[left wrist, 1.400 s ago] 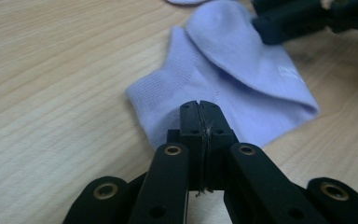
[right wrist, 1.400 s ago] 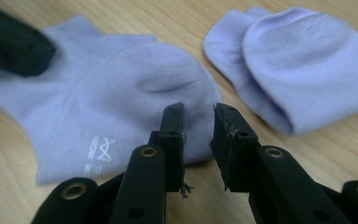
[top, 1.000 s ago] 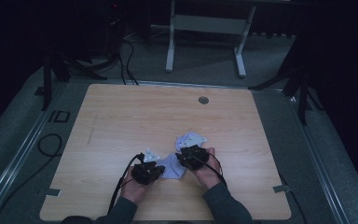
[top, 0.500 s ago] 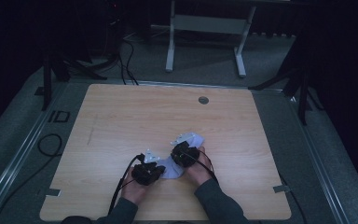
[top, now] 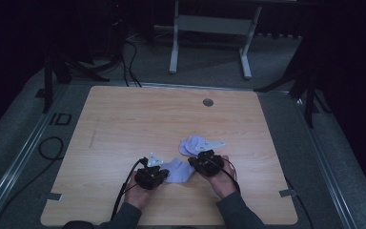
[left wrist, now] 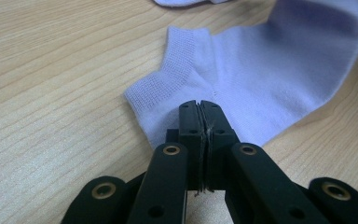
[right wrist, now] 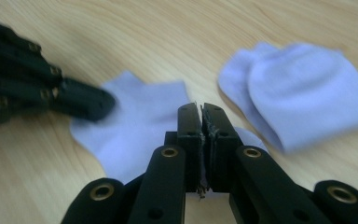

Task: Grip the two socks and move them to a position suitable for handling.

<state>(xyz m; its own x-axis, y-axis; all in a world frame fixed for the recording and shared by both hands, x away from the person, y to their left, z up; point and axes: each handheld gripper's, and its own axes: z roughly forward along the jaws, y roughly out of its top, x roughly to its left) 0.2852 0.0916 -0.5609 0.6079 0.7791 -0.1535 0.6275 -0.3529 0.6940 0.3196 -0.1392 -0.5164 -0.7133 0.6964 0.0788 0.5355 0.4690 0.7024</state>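
Note:
A lavender ankle sock (top: 177,171) lies flat on the wooden table (top: 124,124) between both grippers. My left gripper (top: 167,171) is shut on the sock's edge below the cuff (left wrist: 186,56), with fabric (left wrist: 270,65) spreading beyond the tips (left wrist: 200,105). My right gripper (top: 191,165) has just been closing. Its jaws (right wrist: 201,108) stand together on the same sock's (right wrist: 135,116) other end. The left gripper (right wrist: 88,100) shows across it. A second lavender sock (top: 192,144) (right wrist: 303,98) lies folded just behind.
A round grommet (top: 208,102) sits near the table's far edge. Bare wood stretches to the left and back. Black cables (top: 47,148) lie on the floor at the left. A metal stand (top: 209,28) is behind the table.
The right gripper slid left to the sock by the left gripper, then drew back right and slightly nearer. The folded sock behind it is now uncovered. The left gripper kept still.

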